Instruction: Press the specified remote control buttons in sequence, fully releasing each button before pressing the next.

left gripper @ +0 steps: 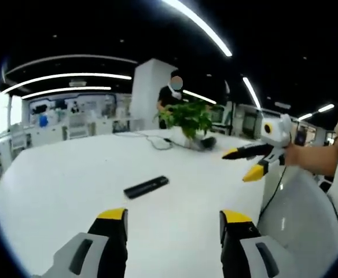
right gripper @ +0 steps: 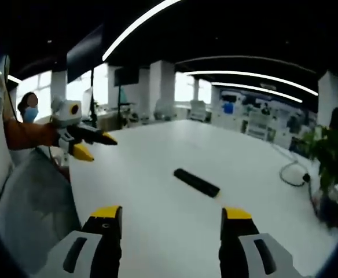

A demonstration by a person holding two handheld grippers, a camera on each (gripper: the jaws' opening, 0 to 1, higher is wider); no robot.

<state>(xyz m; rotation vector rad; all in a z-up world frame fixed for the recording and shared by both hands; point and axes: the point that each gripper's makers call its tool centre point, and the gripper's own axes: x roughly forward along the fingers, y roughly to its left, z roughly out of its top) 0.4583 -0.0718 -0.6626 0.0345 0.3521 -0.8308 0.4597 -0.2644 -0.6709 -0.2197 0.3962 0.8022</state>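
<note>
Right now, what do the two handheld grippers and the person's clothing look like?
Each gripper has two black jaws with yellow tips on grey and white bodies with dark slots. The right gripper has a white box with a yellow-ringed lens; so does the left gripper. The person's sleeve looks orange.

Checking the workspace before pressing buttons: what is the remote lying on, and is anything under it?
The remote lies flat on the bare white table, apart from both grippers. Nothing shows around its edges; whatever is directly beneath it is covered by the remote itself.
</note>
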